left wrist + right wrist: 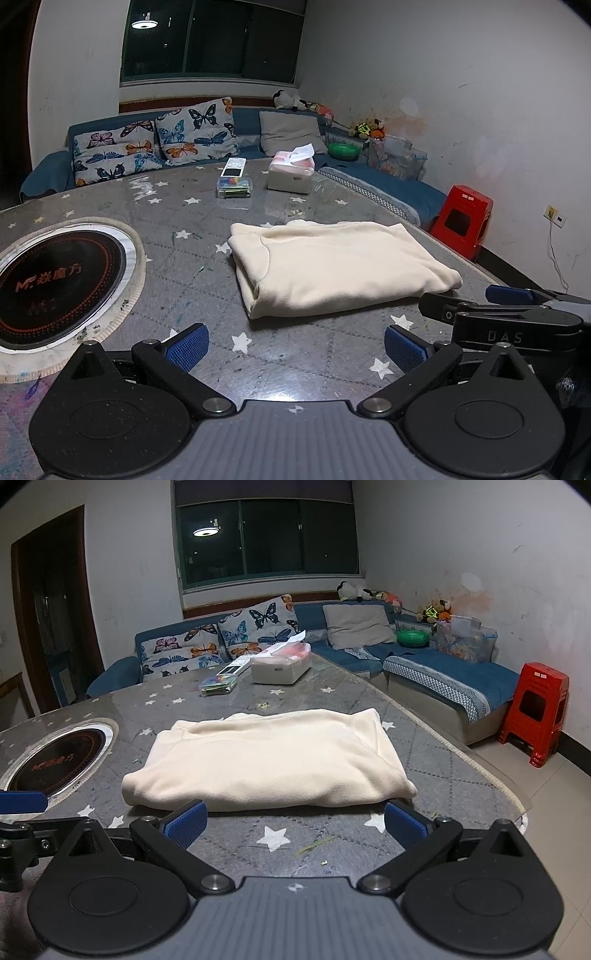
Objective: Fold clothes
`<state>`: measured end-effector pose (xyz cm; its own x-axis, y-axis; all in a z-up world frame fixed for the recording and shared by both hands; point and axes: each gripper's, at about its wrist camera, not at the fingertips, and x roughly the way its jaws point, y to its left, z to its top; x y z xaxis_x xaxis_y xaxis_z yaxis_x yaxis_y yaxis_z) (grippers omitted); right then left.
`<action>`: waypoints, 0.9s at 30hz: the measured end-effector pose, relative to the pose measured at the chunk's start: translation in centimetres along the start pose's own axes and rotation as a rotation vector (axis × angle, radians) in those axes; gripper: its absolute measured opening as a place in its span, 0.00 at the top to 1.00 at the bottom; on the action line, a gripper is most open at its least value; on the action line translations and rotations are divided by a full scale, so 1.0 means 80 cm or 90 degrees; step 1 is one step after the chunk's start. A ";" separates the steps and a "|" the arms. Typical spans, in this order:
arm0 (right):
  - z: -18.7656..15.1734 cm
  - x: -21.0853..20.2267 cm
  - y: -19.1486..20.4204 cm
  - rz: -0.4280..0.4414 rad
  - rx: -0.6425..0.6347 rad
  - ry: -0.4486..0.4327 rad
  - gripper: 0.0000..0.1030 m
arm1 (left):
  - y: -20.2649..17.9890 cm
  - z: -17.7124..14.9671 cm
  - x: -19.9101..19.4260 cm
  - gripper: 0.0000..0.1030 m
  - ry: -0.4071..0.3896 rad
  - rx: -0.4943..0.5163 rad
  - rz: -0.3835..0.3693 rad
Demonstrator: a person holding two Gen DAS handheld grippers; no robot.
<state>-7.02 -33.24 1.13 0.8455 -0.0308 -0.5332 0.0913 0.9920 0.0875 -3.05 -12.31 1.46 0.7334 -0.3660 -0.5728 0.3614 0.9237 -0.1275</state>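
Note:
A cream garment (336, 262) lies folded into a thick rectangle on the grey star-patterned table (207, 258). It also shows in the right wrist view (269, 760). My left gripper (295, 347) is open and empty, near the table's front, short of the garment's near-left corner. My right gripper (295, 821) is open and empty, just in front of the garment's near edge, its blue pads (186, 821) close to the cloth but apart from it. The right gripper also appears at the right edge of the left wrist view (509, 314).
A round induction hob (55, 284) is set into the table at left. A tissue box (291, 171), a remote (233, 168) and a small clear case (234, 186) sit at the far side. A blue sofa (443, 679) and red stool (535, 712) stand beyond the table's right edge.

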 end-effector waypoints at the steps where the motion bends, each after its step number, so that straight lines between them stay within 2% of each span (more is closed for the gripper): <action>1: 0.000 -0.001 0.000 0.000 0.000 -0.001 0.00 | -0.001 0.000 -0.001 0.00 -0.001 0.001 0.000; 27: -0.002 -0.030 0.004 0.002 0.001 -0.036 0.00 | -0.011 -0.004 -0.026 0.00 -0.030 0.011 0.005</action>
<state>-9.08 -32.84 2.29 0.8742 -0.0343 -0.4844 0.0892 0.9919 0.0907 -5.10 -12.36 2.53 0.7622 -0.3637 -0.5354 0.3648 0.9247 -0.1088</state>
